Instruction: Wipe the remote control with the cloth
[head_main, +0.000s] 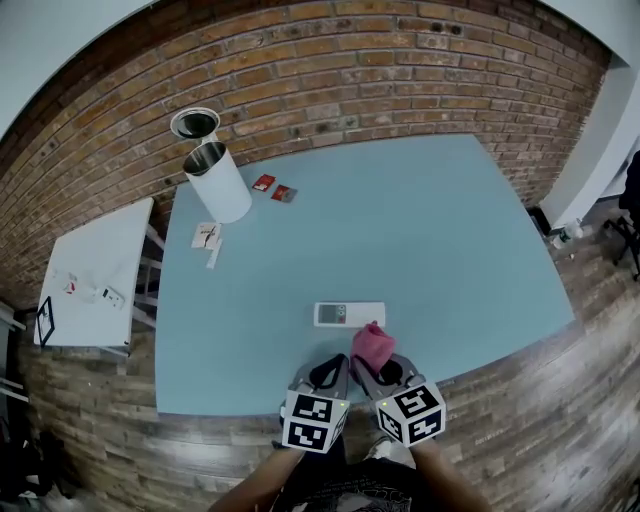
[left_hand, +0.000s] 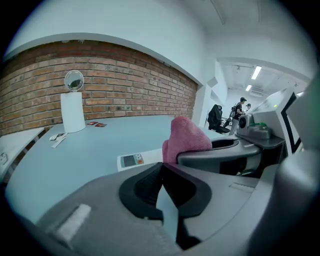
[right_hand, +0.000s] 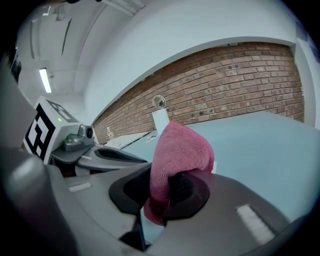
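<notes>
Right gripper (right_hand: 162, 192) jaws pinch the cloth (right_hand: 180, 150); left gripper (left_hand: 161, 187) jaws are closed and empty. Wiping is not yet begun. Next: lower the cloth onto the remote (head_main: 348, 314).

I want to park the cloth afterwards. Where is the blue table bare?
Bare: the right half of the table beyond the remote control, and the middle between it and the white canister. Crowded: the far-left corner with the canister, red packets and paper slips.
</notes>
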